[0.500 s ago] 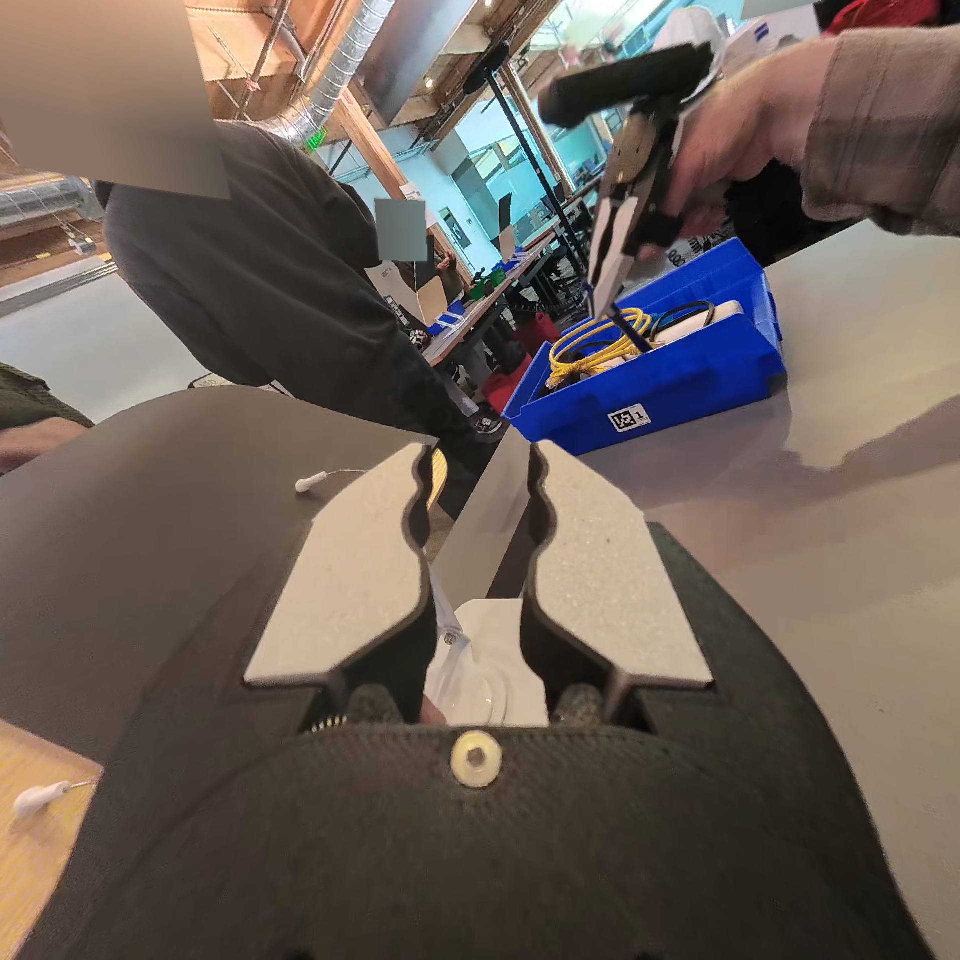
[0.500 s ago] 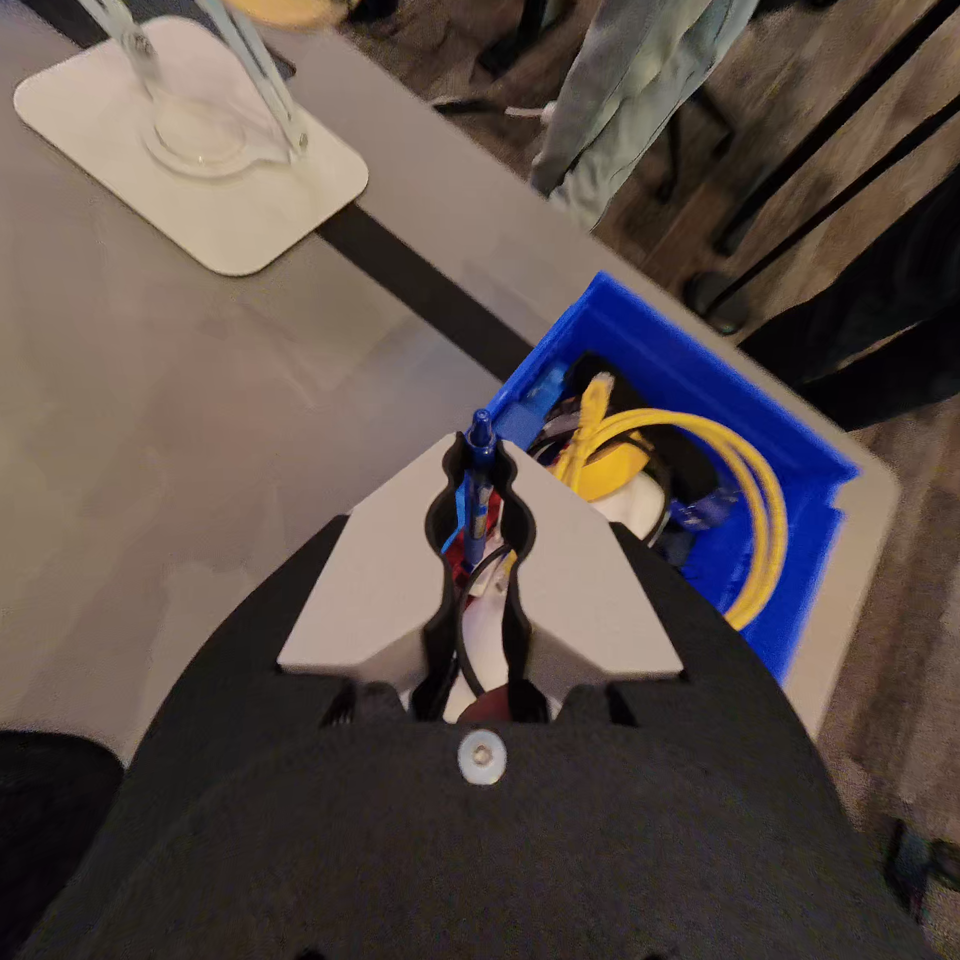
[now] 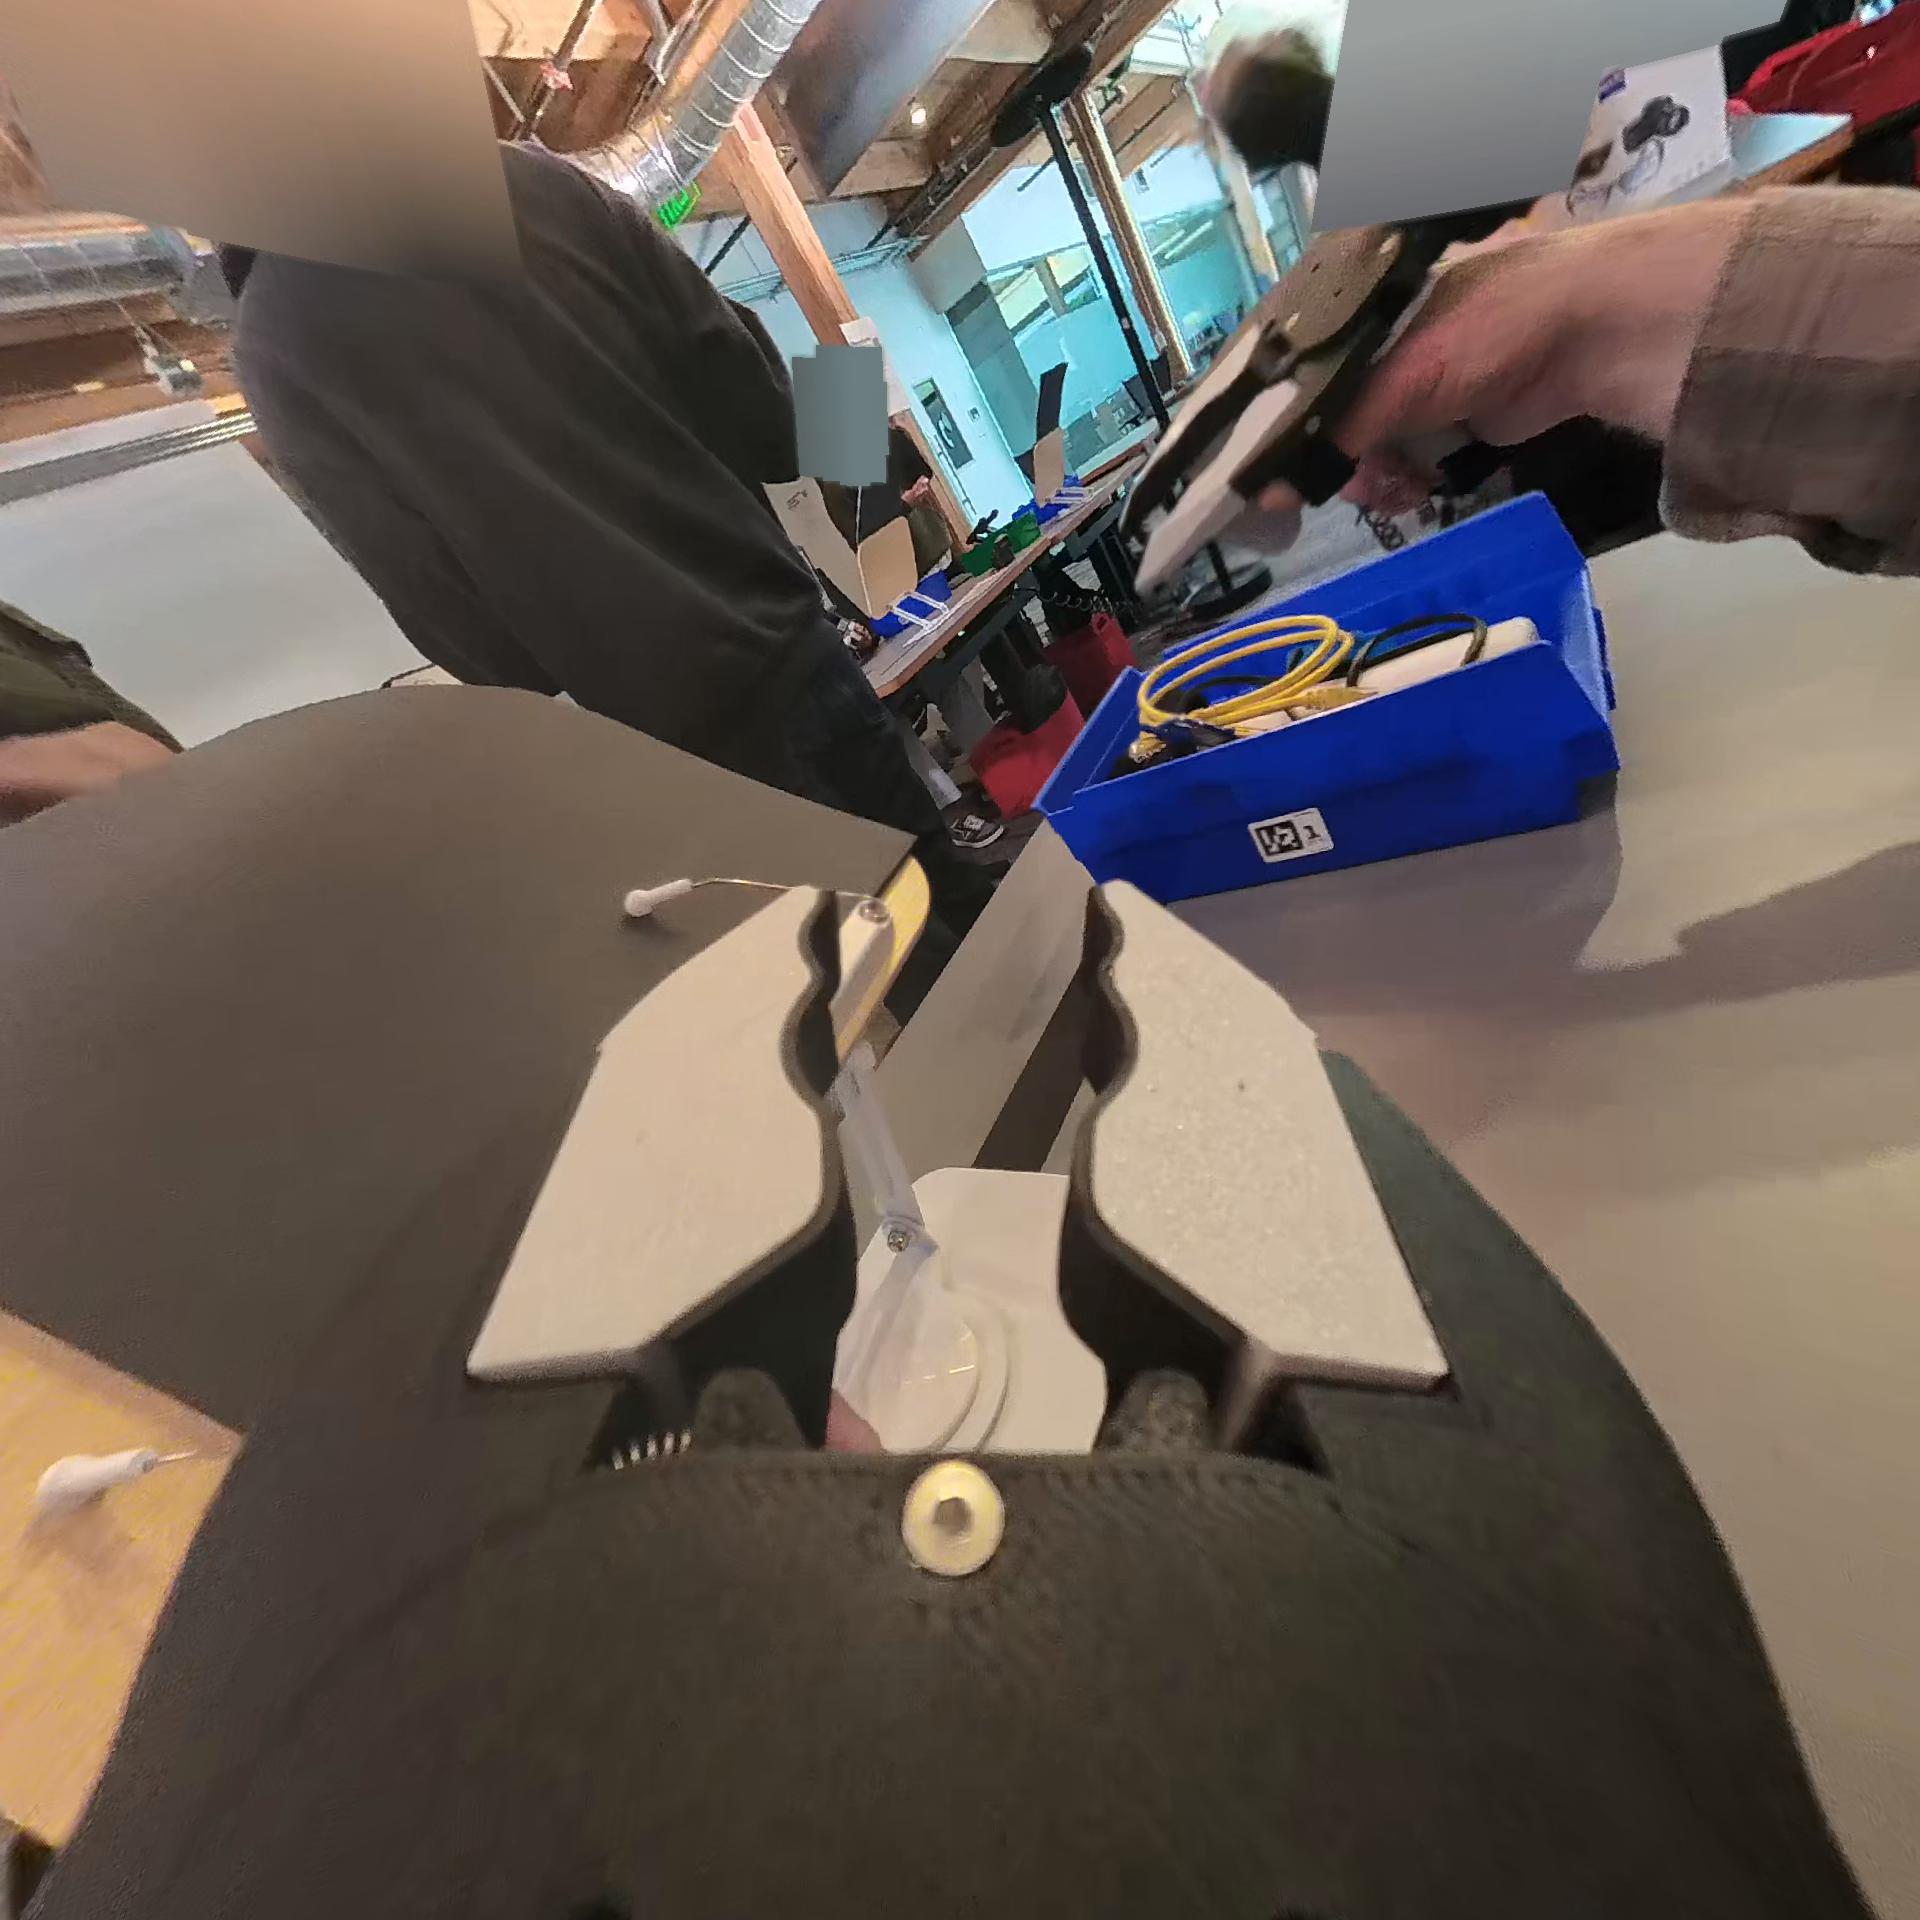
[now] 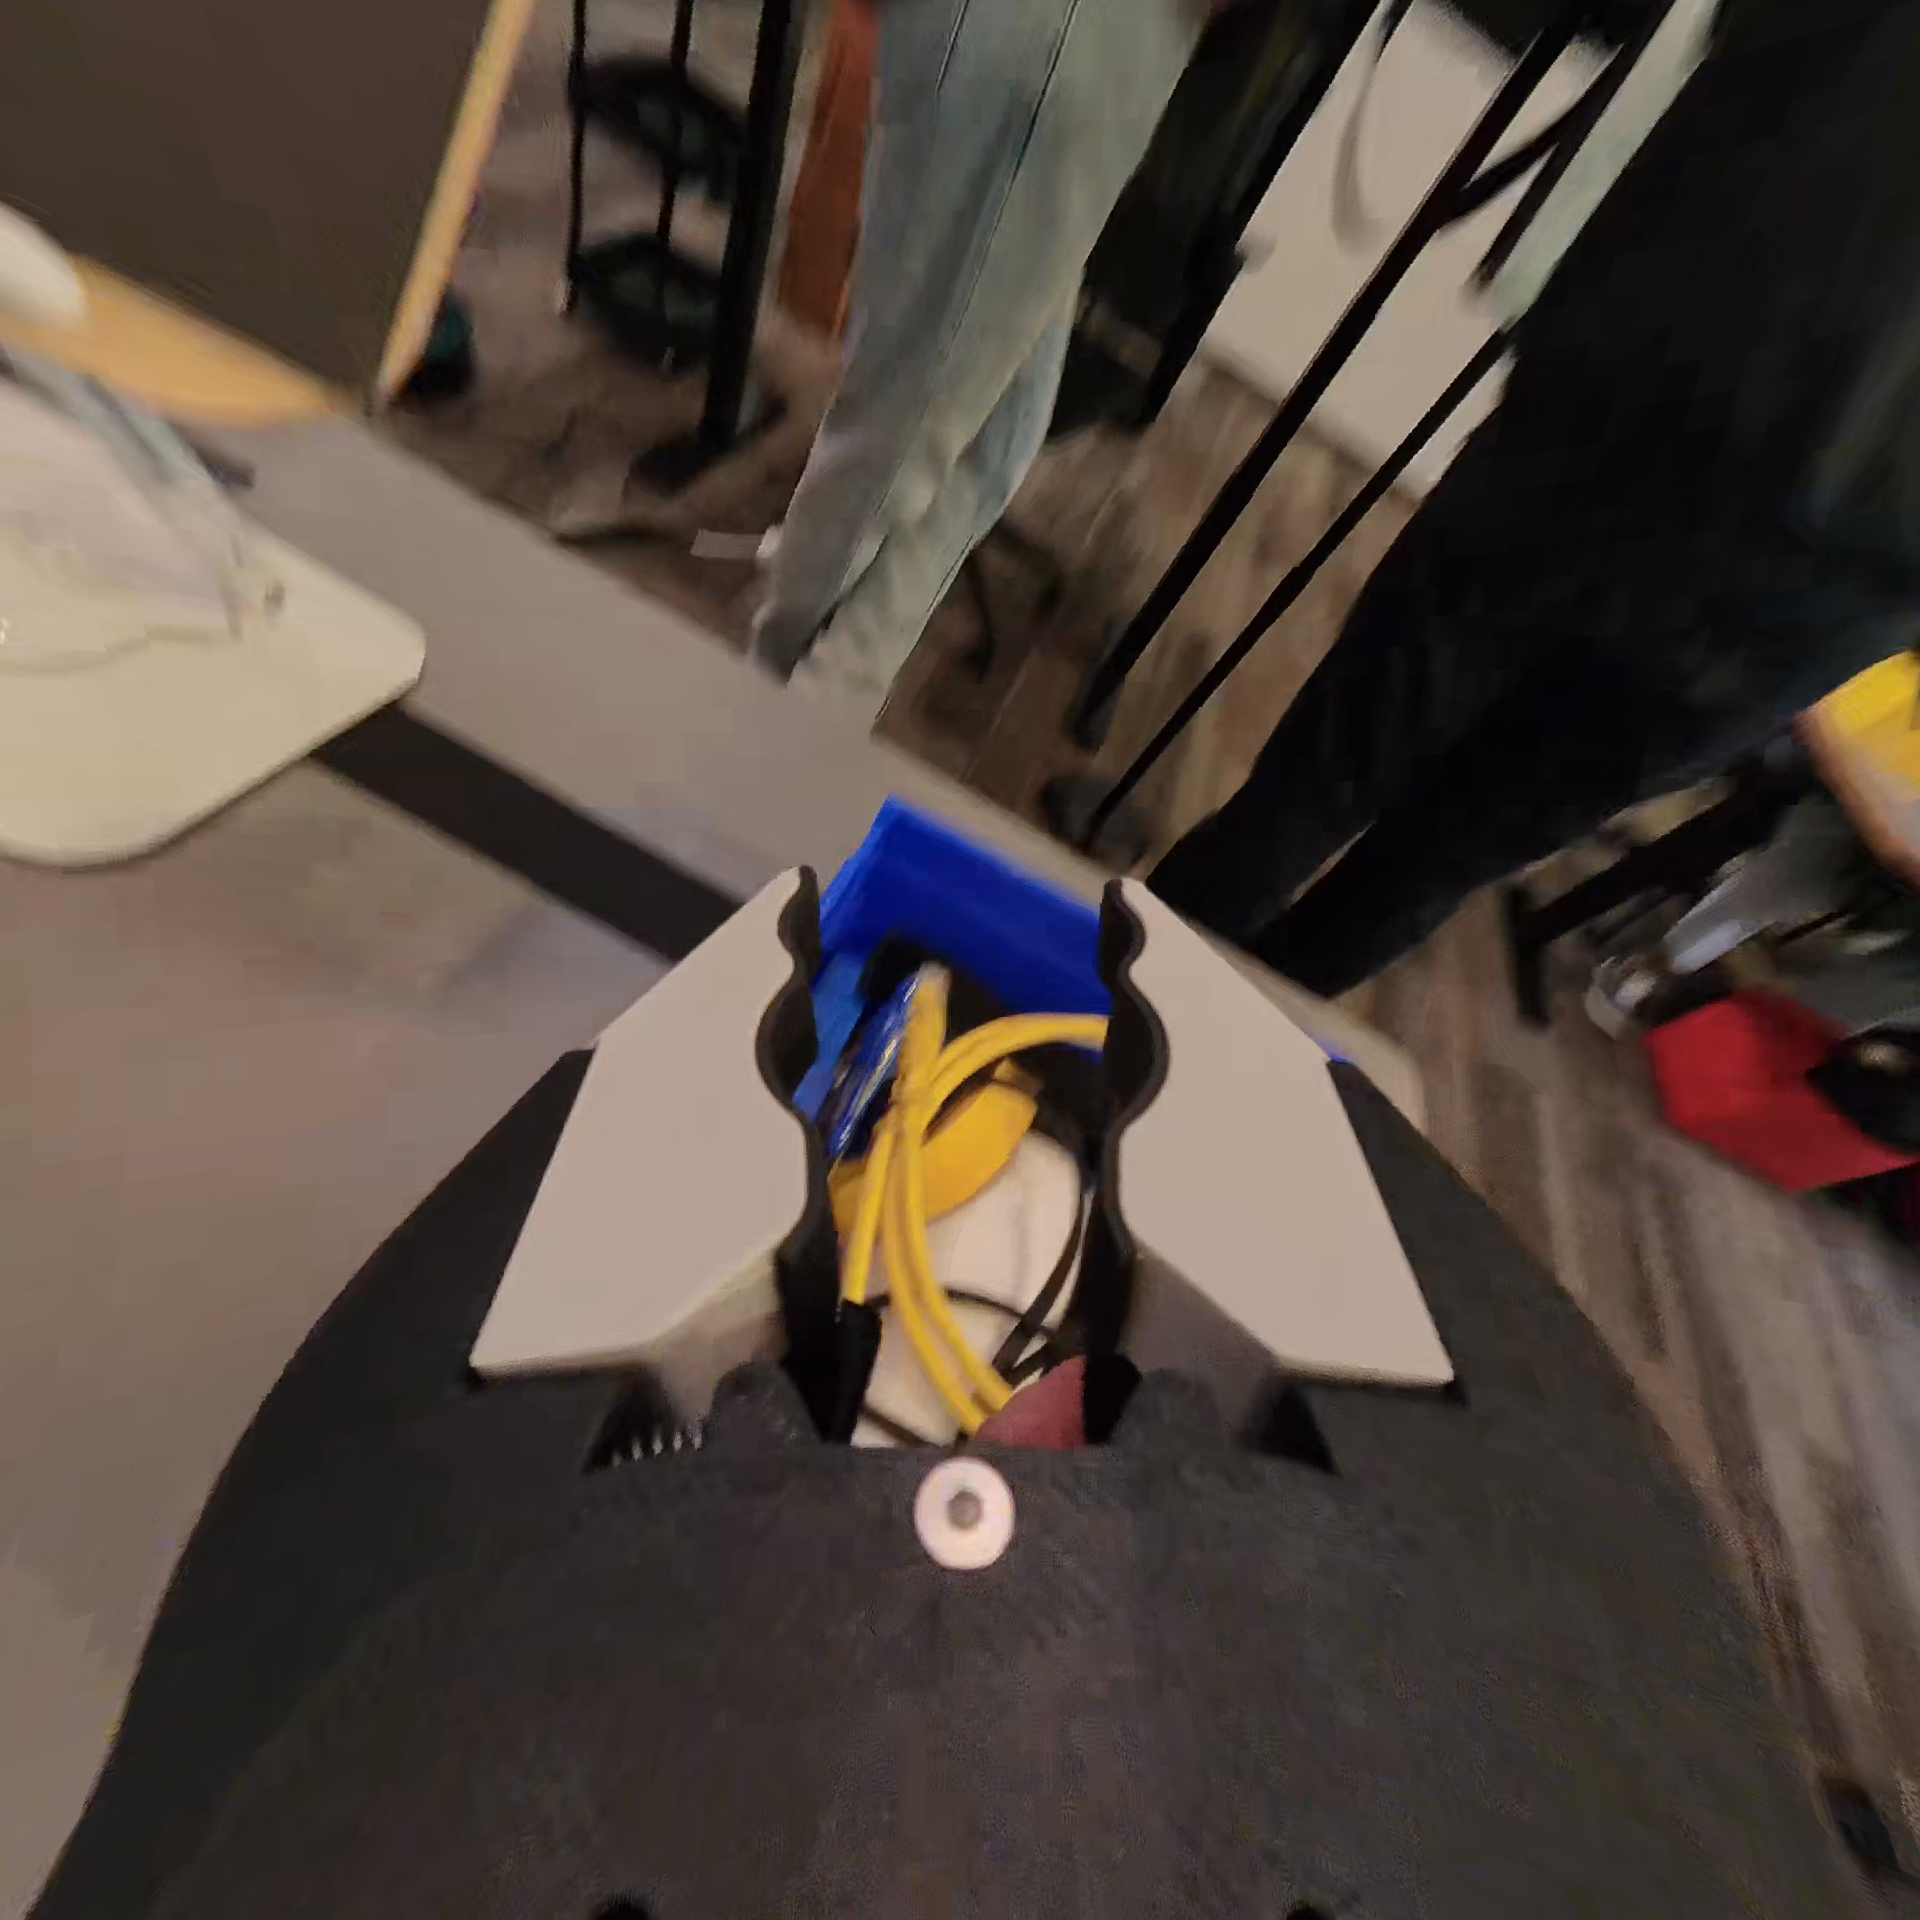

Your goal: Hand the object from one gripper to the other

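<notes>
Grey table (image 3: 1714,1039), blue bin (image 3: 1351,790) of coiled yellow cable (image 3: 1242,675).

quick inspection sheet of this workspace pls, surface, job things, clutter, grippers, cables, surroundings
surface: grey table, mostly bare.
job's things: blue bin at the far edge, holding mixed items; nothing in either gripper.
clutter: white pad with a clear stand on it.
grippers: left gripper open, empty; right gripper open, empty, above the bin.
cables: yellow cable coiled in the bin, black cord beside it.
surroundings: people standing close, other tables beyond.
</notes>
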A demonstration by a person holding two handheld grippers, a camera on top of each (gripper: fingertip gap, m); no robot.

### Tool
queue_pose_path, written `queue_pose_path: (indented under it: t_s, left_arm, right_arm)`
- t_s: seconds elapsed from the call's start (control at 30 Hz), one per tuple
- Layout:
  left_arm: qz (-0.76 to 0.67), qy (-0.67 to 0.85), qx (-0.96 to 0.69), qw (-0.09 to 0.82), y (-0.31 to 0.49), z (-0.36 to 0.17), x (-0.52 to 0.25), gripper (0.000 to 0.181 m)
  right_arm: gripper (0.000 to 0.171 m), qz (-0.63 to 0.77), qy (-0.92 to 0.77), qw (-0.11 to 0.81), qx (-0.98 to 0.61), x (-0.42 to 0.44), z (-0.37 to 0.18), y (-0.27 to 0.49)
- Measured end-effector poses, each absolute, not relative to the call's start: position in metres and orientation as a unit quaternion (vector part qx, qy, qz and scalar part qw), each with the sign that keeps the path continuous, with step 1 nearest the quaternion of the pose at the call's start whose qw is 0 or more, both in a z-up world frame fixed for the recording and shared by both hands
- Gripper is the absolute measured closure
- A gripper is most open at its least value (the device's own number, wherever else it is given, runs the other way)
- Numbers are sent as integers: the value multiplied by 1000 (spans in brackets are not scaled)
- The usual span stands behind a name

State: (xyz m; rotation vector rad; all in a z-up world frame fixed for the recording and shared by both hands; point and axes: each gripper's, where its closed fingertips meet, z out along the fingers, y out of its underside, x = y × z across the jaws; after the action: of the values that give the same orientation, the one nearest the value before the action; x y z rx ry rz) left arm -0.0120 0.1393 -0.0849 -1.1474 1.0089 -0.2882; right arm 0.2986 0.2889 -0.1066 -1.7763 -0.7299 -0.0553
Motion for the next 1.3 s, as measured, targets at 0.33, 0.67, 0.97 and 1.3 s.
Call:
queue_pose_path:
  t_s: [0.33,0.67,0.97,1.3]
  left_arm:
    - [-73,427,-532,728,150,-44,-67,137]
    - [162,373,-693,596,175,-52,-244,140]
    - [89,358,-857,359,167,-174,-330,140]
    - [28,330,-942,52,122,-294,-352,150]
  right_arm:
    - [138,41,-361,714,-598,228,-9,234]
    - [144,114,-382,750,-528,157,9,204]
    - [147,232,-353,745,-516,117,19,186]
    - [149,247,-392,720,-516,64,0,172]
